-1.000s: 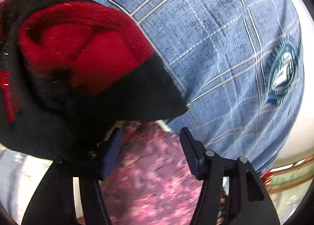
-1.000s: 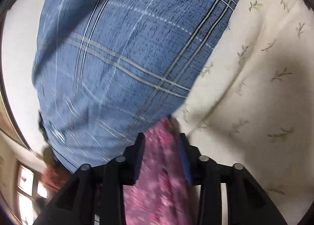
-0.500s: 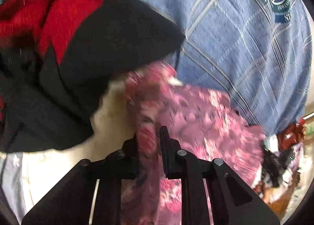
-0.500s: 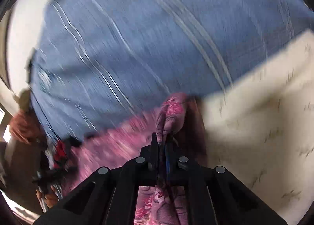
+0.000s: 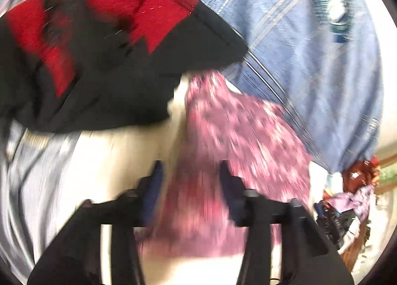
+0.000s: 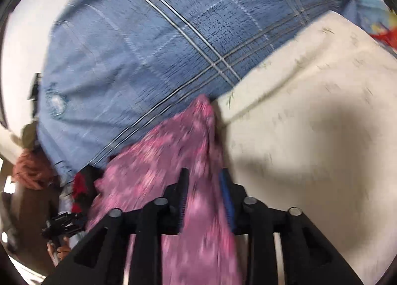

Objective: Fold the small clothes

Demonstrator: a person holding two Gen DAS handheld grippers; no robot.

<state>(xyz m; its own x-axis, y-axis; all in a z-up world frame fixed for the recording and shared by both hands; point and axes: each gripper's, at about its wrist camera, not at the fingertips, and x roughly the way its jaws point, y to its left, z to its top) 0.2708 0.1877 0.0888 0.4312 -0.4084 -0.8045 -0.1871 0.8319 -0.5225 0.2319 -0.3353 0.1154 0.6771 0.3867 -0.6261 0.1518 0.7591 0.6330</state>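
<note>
Now pink floral cloth (image 5: 238, 141) — between parted fingers

- The left wrist view looks forward and down along its tongs (image 5: 191, 185), very close to the pink floral garment (image 5: 230, 141), with the black-and-red garment (image 5: 99, 56) at upper left.
- The right wrist view looks along its own tongs (image 6: 204, 190), equally close.
- Both views share the pink garment and the blue checked cloth (image 6: 153, 44) beyond it.

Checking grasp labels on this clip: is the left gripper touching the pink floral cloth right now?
Cannot tell. In the left wrist view the left gripper stands open with the pink floral cloth running between its fingers, but motion blur hides any contact or gap.
</note>
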